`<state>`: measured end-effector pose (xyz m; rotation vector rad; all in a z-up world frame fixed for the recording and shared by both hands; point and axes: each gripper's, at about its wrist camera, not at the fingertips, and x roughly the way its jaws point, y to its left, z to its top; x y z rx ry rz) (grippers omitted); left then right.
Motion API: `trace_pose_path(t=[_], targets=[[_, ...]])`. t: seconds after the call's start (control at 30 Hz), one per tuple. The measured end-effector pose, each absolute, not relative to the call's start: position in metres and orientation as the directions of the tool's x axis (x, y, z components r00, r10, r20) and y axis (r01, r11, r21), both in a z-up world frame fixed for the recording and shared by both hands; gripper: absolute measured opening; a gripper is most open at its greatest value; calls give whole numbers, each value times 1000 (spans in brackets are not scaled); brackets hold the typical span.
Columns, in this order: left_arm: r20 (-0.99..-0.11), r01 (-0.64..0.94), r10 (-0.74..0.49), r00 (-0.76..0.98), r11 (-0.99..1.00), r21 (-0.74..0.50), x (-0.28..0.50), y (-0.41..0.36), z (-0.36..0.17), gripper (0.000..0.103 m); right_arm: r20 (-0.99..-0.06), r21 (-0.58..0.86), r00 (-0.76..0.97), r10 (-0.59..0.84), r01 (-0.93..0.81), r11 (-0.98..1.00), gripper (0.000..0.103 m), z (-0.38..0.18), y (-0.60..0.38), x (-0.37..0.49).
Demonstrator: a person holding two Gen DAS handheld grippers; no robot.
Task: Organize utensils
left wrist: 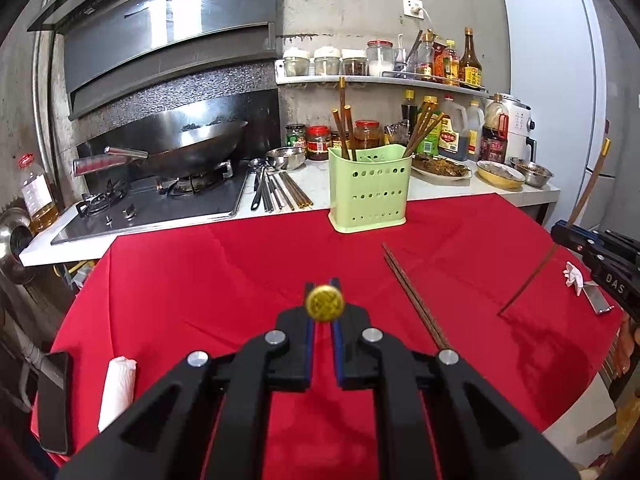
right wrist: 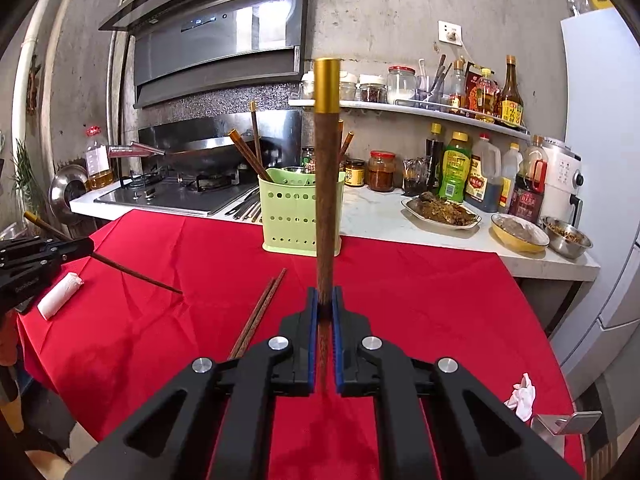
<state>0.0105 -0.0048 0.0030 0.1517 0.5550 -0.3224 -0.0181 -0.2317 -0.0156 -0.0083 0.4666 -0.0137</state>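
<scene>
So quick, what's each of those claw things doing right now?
Left gripper: shut on a wooden chopstick.
Right gripper: shut on another chopstick.

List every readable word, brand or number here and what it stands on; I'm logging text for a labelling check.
"DAS": white letters on the black body of the right gripper, read in the left wrist view.
Bottle and jar labels on the shelf and counter: too small and blurred to read.
Range hood display: unreadable.
</scene>
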Motion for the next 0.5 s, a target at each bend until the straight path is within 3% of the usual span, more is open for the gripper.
trace_pose_path(t=[0.3,0.5], targets=[[-635,406,-258,728,909,96,37,-23,12,7,-490,-10,872,-5,0,1000,7,-9,-236,5],[-667,435,-296,684,899,46,63,-34,-1,7,-499,19,866,12,-3,1000,7,-13,-241,17]])
